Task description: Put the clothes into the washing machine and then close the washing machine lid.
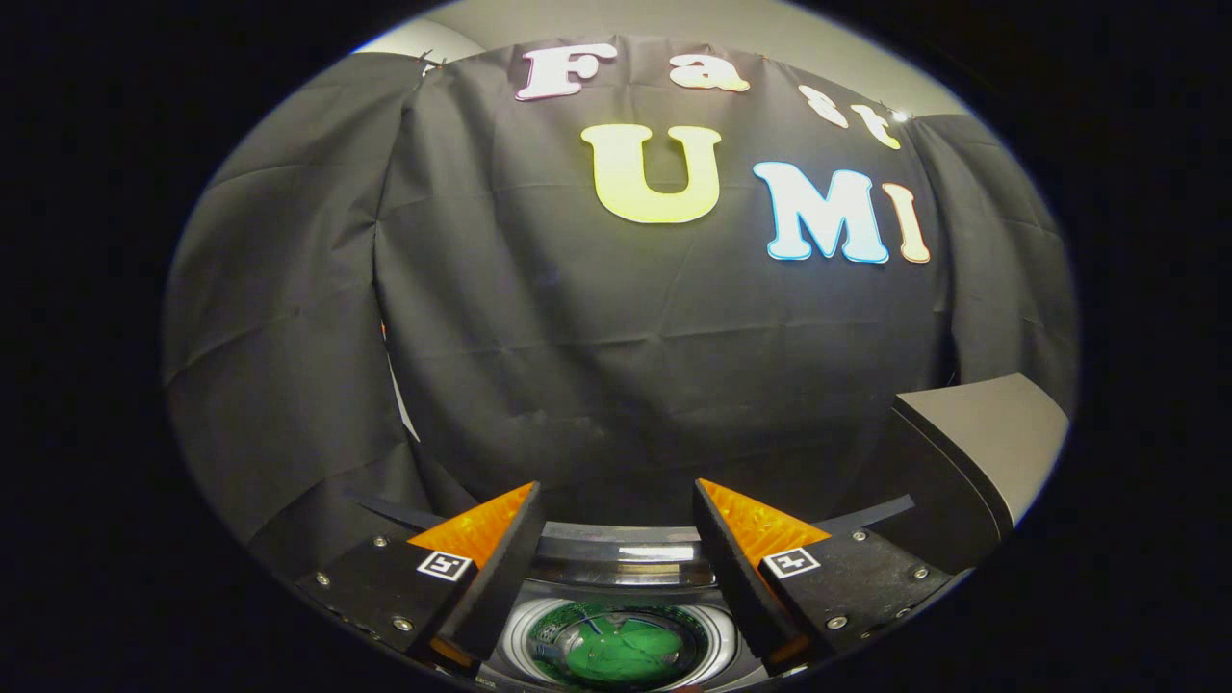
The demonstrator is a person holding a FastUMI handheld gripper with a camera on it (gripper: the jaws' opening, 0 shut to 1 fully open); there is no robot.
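My gripper point(616, 500) is open, with a wide gap and nothing between its fingers. Below and between the fingers lies the washing machine's round opening, ringed by a pale rim point(525, 626). A green garment point(626, 650) lies down inside the drum. The dark curved back edge of the machine top point(626, 539) runs just ahead of the fingers. To the right, beyond the right finger, a grey slanted panel point(991, 433) stands raised; it looks like the machine's lid, tilted up.
The booth's black cloth wall point(616, 366) hangs close behind the machine and spans the whole background. A pale ceiling strip point(693, 24) shows above the cloth.
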